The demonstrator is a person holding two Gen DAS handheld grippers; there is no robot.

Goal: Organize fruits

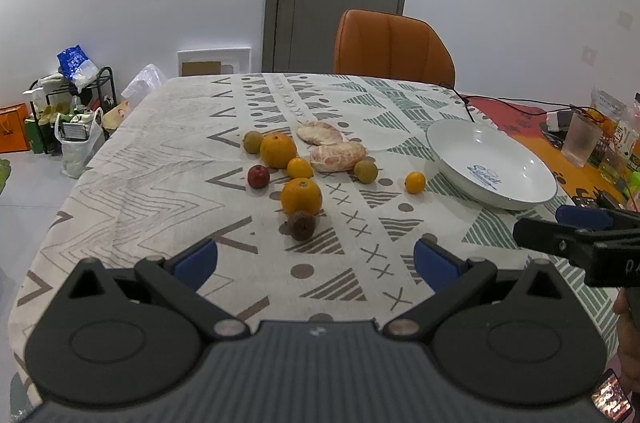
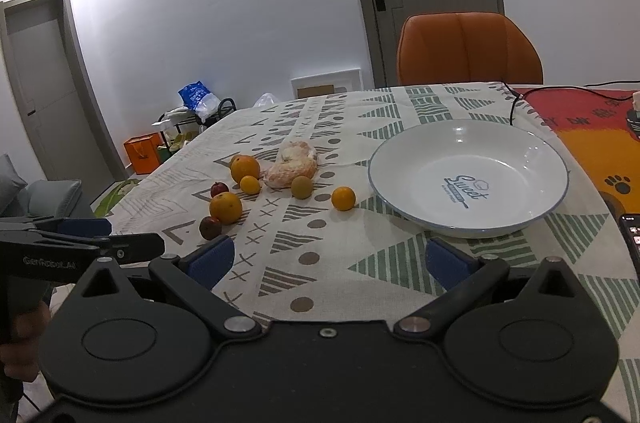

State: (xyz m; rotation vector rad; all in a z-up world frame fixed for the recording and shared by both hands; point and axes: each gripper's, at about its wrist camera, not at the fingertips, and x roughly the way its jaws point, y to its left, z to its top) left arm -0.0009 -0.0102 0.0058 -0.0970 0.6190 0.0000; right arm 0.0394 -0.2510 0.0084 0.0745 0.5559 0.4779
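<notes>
Several fruits lie loose on the patterned tablecloth: two oranges (image 1: pixel 301 196) (image 1: pixel 278 150), small tangerines (image 1: pixel 415 182) (image 1: pixel 299 168), two green-brown fruits (image 1: pixel 365 171) (image 1: pixel 253 141), a red one (image 1: pixel 258 176), a dark brown one (image 1: pixel 302 225), and peeled pomelo pieces (image 1: pixel 337 156). An empty white bowl (image 1: pixel 460 143) stands to their right; it is also in the right wrist view (image 2: pixel 404 159). My left gripper (image 1: pixel 316 259) is open and empty, short of the brown fruit. My right gripper (image 2: pixel 328 259) is open and empty, near the bowl's front rim.
An orange chair (image 1: pixel 394 47) stands behind the table. A cable (image 1: pixel 464 101), a cup (image 1: pixel 580 139) and packets sit at the right on a red-orange cloth (image 2: pixel 592 143). A phone (image 2: pixel 632 235) lies at the right edge. Bags and a rack (image 1: pixel 76 111) stand on the floor left.
</notes>
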